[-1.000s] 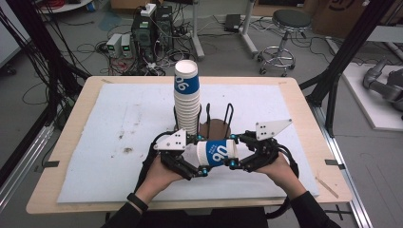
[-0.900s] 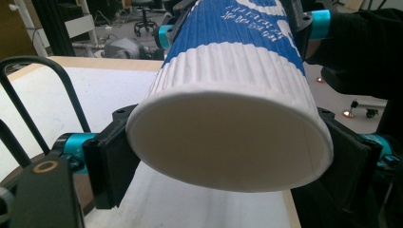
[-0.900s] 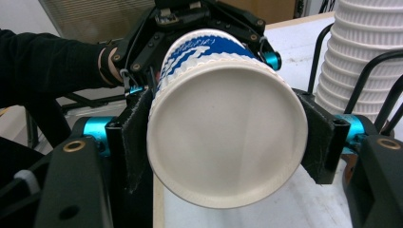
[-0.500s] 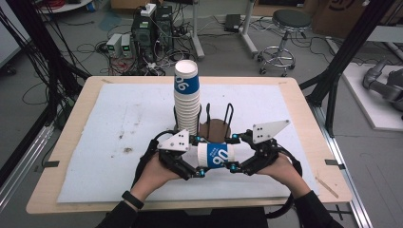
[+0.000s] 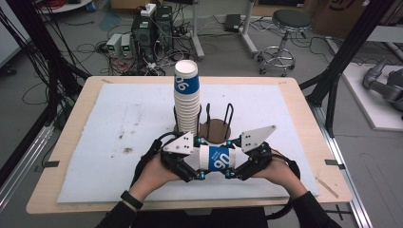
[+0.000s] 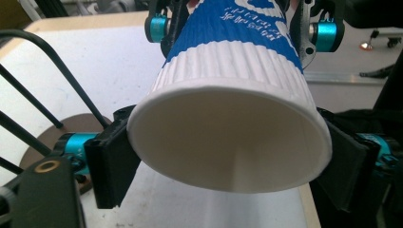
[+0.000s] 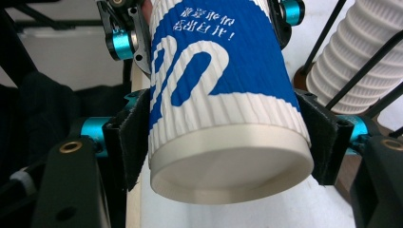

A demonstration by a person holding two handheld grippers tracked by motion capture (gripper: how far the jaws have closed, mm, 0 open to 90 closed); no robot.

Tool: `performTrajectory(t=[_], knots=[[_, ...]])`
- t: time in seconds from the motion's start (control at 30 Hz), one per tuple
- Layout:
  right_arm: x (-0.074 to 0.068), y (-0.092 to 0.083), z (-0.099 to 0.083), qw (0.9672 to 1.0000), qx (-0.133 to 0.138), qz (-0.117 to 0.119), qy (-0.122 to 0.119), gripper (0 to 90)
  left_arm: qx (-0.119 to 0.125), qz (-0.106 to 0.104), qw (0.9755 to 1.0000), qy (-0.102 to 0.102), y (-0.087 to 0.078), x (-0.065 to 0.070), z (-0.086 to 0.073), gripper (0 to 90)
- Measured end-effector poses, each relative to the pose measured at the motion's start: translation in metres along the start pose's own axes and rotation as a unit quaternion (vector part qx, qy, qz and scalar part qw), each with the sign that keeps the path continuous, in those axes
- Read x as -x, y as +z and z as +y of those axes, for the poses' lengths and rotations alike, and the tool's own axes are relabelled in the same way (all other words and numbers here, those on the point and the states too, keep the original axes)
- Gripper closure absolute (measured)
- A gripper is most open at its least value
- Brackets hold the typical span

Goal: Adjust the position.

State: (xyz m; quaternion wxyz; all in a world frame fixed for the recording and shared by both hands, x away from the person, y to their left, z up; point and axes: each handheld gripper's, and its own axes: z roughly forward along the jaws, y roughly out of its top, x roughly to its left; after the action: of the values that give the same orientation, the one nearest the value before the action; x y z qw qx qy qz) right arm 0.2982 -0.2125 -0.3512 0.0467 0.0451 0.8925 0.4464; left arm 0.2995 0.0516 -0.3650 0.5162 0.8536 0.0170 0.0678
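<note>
A blue and white ribbed paper cup (image 5: 217, 159) lies level above the table's near middle, held between both grippers. My left gripper (image 5: 200, 165) is shut on its open rim end (image 6: 228, 142). Both pads (image 6: 111, 161) touch the cup's sides, and the jaws have just been opening a little. My right gripper (image 5: 229, 165) is shut on the base end (image 7: 223, 156) with a pad (image 7: 135, 137) on each side, and its jaws have just been closing on the cup. A tall stack of matching cups (image 5: 186, 97) stands in a wire holder just beyond.
The holder's round brown base (image 5: 216, 130) and black wire loops (image 5: 229, 114) stand right behind the grippers. The stack (image 7: 361, 57) rises close to the right gripper's far side. A white mat (image 5: 119, 123) covers the wooden table (image 5: 313, 118).
The cup and both grippers have drifted slightly toward the table's near edge. Both grippers stay on the cup.
</note>
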Motion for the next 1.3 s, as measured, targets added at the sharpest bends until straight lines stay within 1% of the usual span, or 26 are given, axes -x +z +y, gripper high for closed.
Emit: performTrajectory(t=[0.03,0.07,0.13,0.17,0.2,0.23,0.27,0.3,0.33,0.37,0.47,0.5,0.57,0.6,0.63,0.7,0.73,0.87,0.9,0.97,1.0,1.1,1.2,1.23,1.27,1.3], knots=[[0.002,-0.002,-0.002,0.9998,0.014,0.008,0.009,28.4,0.031,-0.001,0.9994,-0.015,-0.001,-0.001,-0.002,16.5],[0.002,-0.002,-0.002,0.9998,0.014,0.008,0.009,28.4,0.031,-0.001,0.9994,-0.015,-0.001,-0.001,-0.002,16.0],[0.005,-0.005,-0.005,0.999,0.036,0.015,0.02,28.7,0.073,-0.008,0.9967,-0.036,-0.003,-0.003,-0.006,14.8],[0.007,-0.007,-0.009,0.9977,0.057,0.019,0.031,28.7,0.086,-0.011,0.9953,-0.043,-0.003,-0.004,-0.007,12.2],[0.007,-0.007,-0.009,0.9977,0.057,0.019,0.031,28.7,0.1,-0.012,0.9937,-0.05,-0.004,-0.005,-0.007,12.2],[0.009,-0.01,-0.01,0.9962,0.074,0.024,0.04,28.7,0.114,-0.014,0.9919,-0.055,-0.005,-0.005,-0.007,10.6],[0.009,-0.01,-0.01,0.9962,0.074,0.024,0.04,28.7,0.123,-0.016,0.9903,-0.062,-0.005,-0.005,-0.007,10.6],[0.009,-0.01,-0.011,0.994,0.094,0.028,0.048,28.7,0.133,-0.022,0.9885,-0.067,-0.005,-0.006,-0.007,9.2],[0.009,-0.01,-0.011,0.994,0.094,0.028,0.048,28.7,0.139,-0.025,0.9874,-0.071,-0.005,-0.006,-0.007,9.2],[0.01,-0.01,-0.012,0.9924,0.106,0.033,0.053,28.7,0.143,-0.023,0.9867,-0.074,-0.005,-0.007,-0.007,9.1],[0.01,-0.01,-0.013,0.9915,0.115,0.032,0.051,28.6,0.163,-0.027,0.9824,-0.088,-0.005,-0.01,-0.008,9.1],[0.01,-0.011,-0.013,0.9908,0.12,0.035,0.053,28.6,0.166,-0.028,0.9813,-0.092,-0.005,-0.01,-0.007,9.2],[0.009,-0.01,-0.013,0.9905,0.122,0.037,0.051,28.6,0.168,-0.03,0.9807,-0.095,-0.005,-0.011,-0.007,9.2],[0.009,-0.01,-0.013,0.9907,0.122,0.035,0.05,28.6,0.165,-0.031,0.9813,-0.095,-0.004,-0.012,-0.006,9.4],[0.009,-0.009,-0.012,0.9911,0.119,0.032,0.05,28.5,0.164,-0.039,0.9813,-0.094,-0.004,-0.012,-0.006,16.4],[0.009,-0.009,-0.013,0.9916,0.116,0.032,0.047,28.6,0.15,-0.039,0.9844,-0.085,-0.004,-0.012,-0.004,17.6],[0.009,-0.009,-0.013,0.9916,0.116,0.032,0.047,28.6,0.15,-0.039,0.9844,-0.085,-0.004,-0.012,-0.004,17.9],[0.008,-0.008,-0.013,0.9928,0.107,0.03,0.046,28.3,0.127,-0.036,0.9884,-0.075,-0.005,-0.012,0.0,18.7],[0.008,-0.008,-0.013,0.9933,0.103,0.029,0.044,27.7,0.111,-0.033,0.9908,-0.069,-0.005,-0.011,0.002,18.7],[0.008,-0.008,-0.01,0.9967,0.07,0.014,0.04,20.9,0.086,-0.032,0.994,-0.06,-0.005,-0.01,0.005,19.1],[0.008,-0.008,-0.01,0.9967,0.07,0.014,0.04,20.9,0.074,-0.031,0.9953,-0.053,-0.005,-0.01,0.006,19.1],[0.004,-0.008,-0.003,0.9997,0.017,0.003,0.015,20.9,0.045,-0.023,0.9982,-0.032,-0.004,-0.008,0.011,19.3],[0.002,-0.005,-0.001,1.0,0.002,0.006,0.007,20.9,0.024,-0.017,0.9993,-0.021,-0.003,-0.006,0.014,19.4],[0.001,0.0,-0.001,0.9999,-0.012,0.002,0.004,20.9,0.022,-0.017,0.9994,-0.021,-0.003,-0.006,0.015,19.6],[0.001,0.0,-0.001,0.9999,-0.012,0.002,0.004,20.9,0.021,-0.017,0.9994,-0.019,-0.003,-0.006,0.015,19.6],[0.0,0.006,-0.001,0.9996,-0.028,0.0,0.003,21.1,0.022,-0.017,0.9994,-0.018,-0.004,-0.006,0.016,19.6]])
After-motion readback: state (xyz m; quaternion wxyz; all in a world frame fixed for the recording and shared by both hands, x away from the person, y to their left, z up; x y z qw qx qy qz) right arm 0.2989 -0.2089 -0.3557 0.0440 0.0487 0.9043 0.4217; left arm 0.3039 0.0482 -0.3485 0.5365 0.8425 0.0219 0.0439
